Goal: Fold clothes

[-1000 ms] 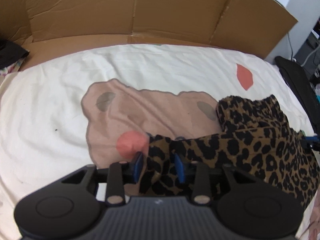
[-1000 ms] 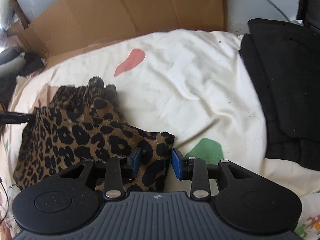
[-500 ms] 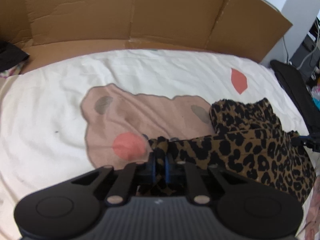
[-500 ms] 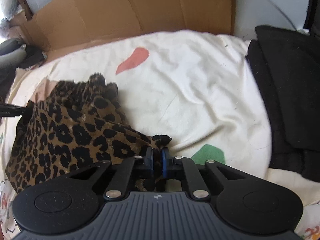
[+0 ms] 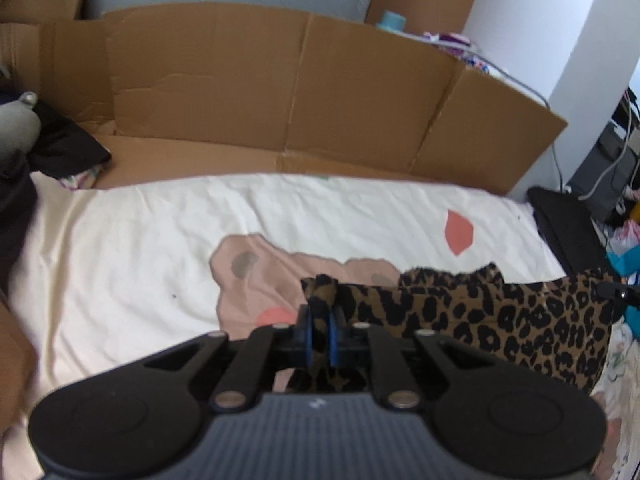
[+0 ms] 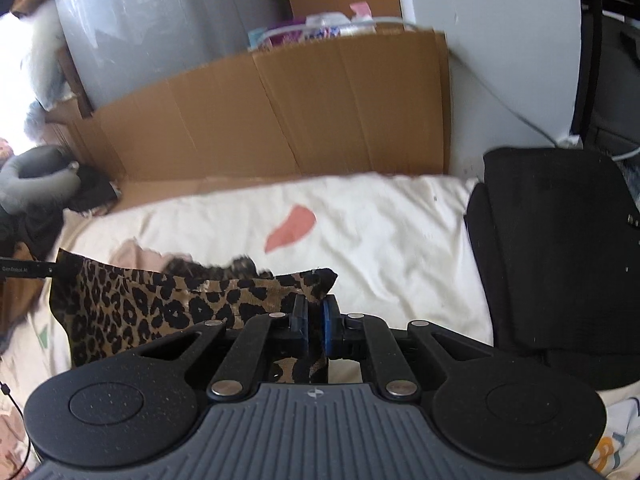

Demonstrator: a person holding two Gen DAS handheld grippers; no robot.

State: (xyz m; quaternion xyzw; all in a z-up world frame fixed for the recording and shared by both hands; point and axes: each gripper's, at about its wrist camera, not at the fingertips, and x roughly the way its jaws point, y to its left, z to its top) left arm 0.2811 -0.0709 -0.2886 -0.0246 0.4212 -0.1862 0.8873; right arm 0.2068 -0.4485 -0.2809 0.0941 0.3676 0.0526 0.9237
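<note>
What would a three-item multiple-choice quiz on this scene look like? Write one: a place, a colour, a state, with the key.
1. Where does the black cushion lie in the right wrist view?
A. right of the cream sheet
B. on the cardboard
C. under the garment

2. What colour is the leaf-shaped patch on the sheet?
A. blue
B. coral red
C. black

3. What is the state of the left tool?
A. wide open
B. shut on nothing
C. shut on the leopard-print garment

Key: 1 A, it borders the sheet's right edge; 2 B, the patch is coral; 3 C, fabric sits pinched between its blue pads.
</note>
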